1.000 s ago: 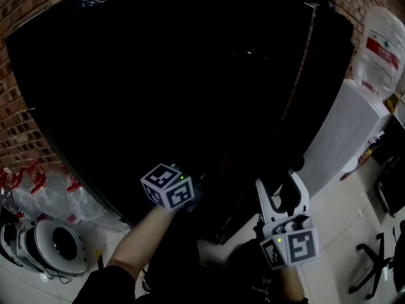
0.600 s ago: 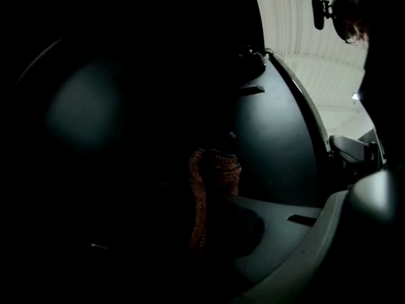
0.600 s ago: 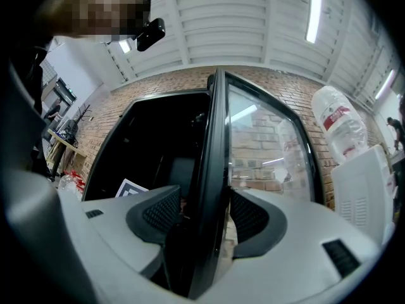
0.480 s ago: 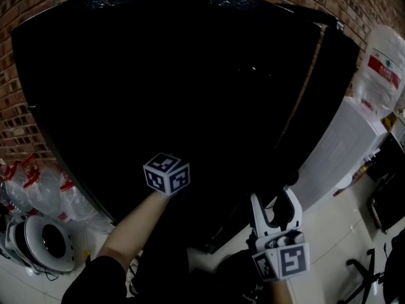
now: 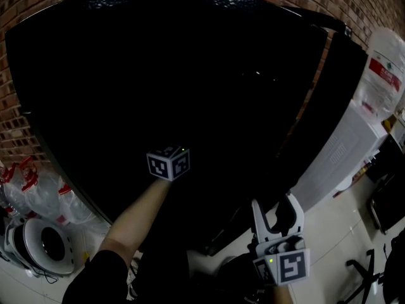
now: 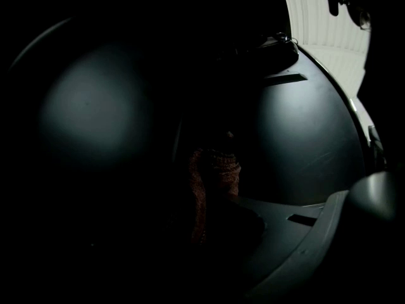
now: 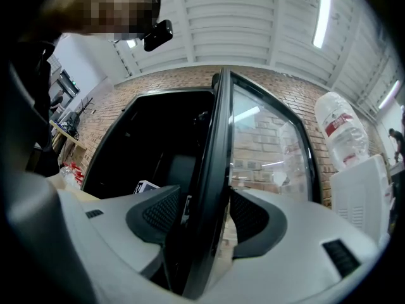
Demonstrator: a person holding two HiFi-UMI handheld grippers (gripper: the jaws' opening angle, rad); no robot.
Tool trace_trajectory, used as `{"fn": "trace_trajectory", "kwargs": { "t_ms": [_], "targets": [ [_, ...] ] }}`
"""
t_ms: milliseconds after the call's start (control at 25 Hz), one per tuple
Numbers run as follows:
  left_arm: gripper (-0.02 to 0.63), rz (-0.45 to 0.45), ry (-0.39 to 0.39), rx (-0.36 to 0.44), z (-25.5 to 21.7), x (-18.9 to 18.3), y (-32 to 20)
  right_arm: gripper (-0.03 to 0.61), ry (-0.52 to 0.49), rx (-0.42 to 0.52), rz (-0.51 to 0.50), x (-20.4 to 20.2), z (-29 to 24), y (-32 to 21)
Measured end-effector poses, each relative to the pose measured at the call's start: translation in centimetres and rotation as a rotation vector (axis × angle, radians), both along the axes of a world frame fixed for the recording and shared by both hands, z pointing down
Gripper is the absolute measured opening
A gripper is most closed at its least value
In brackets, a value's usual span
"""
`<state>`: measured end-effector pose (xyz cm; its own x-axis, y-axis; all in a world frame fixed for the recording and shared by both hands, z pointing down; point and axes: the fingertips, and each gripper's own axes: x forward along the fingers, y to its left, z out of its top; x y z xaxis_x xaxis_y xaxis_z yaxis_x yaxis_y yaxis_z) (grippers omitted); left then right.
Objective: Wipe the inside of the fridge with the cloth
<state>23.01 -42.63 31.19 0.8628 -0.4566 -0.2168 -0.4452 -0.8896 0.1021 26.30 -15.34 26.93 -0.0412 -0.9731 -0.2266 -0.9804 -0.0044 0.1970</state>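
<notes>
At about 5 o'clock in the head view, nearest the person, the right claw point(image 7: 204, 217) pinches the edge of the glass door point(image 7: 218, 138), one pad on each face, holding it open. If that pinch slips, the door could swing in against the left arm. Further in, toward 11 o'clock from there, the left claw point(image 6: 215, 201) is pressed together on a reddish cloth point(image 6: 214, 173), which hangs bunched inside the fridge point(image 5: 158, 75). Only a narrow wad shows, so I judge it may drag out on a sticky wall, or the bare claw tip may scrape the liner. The far interior is very dark, so missed patches seem likely.
</notes>
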Motion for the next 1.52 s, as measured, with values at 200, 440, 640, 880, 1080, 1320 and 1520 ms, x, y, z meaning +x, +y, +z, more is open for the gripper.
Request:
{"fn": "trace_trajectory", "kwargs": {
  "t_ms": [200, 440, 640, 880, 1080, 1320, 1520],
  "targets": [
    [0.041, -0.029, 0.009, -0.01, 0.3, 0.0, -2.8, 0.232, -0.004, -0.007, 0.017, 0.3, 0.1, -0.3],
    [0.041, -0.086, -0.007, -0.023, 1.0, 0.0, -5.3, 0.232, -0.028, -0.008, 0.038, 0.4, 0.1, -0.2],
    [0.041, -0.13, -0.028, -0.029, 1.7, -0.2, -7.1, 0.232, -0.05, -0.022, 0.029, 0.2, 0.3, -0.3],
    [0.041, -0.145, 0.025, -0.044, 0.8, -1.4, -5.5, 0.232, -0.055, -0.022, 0.052, -0.1, 0.1, -0.1],
    [0.041, -0.037, 0.074, 0.0, -0.1, -2.5, 0.3, 0.232, -0.057, -0.001, 0.079, 0.3, -0.4, -0.3],
    [0.041, 0.235, 0.103, -0.04, 1.3, -3.7, 10.0, 0.232, -0.101, -0.002, 0.074, 0.6, -0.3, -0.2],
    [0.041, 0.424, 0.11, -0.136, 5.1, -2.9, 15.5, 0.232, -0.121, 0.011, 0.071, 0.5, -0.4, -0.2]
  ]
}}
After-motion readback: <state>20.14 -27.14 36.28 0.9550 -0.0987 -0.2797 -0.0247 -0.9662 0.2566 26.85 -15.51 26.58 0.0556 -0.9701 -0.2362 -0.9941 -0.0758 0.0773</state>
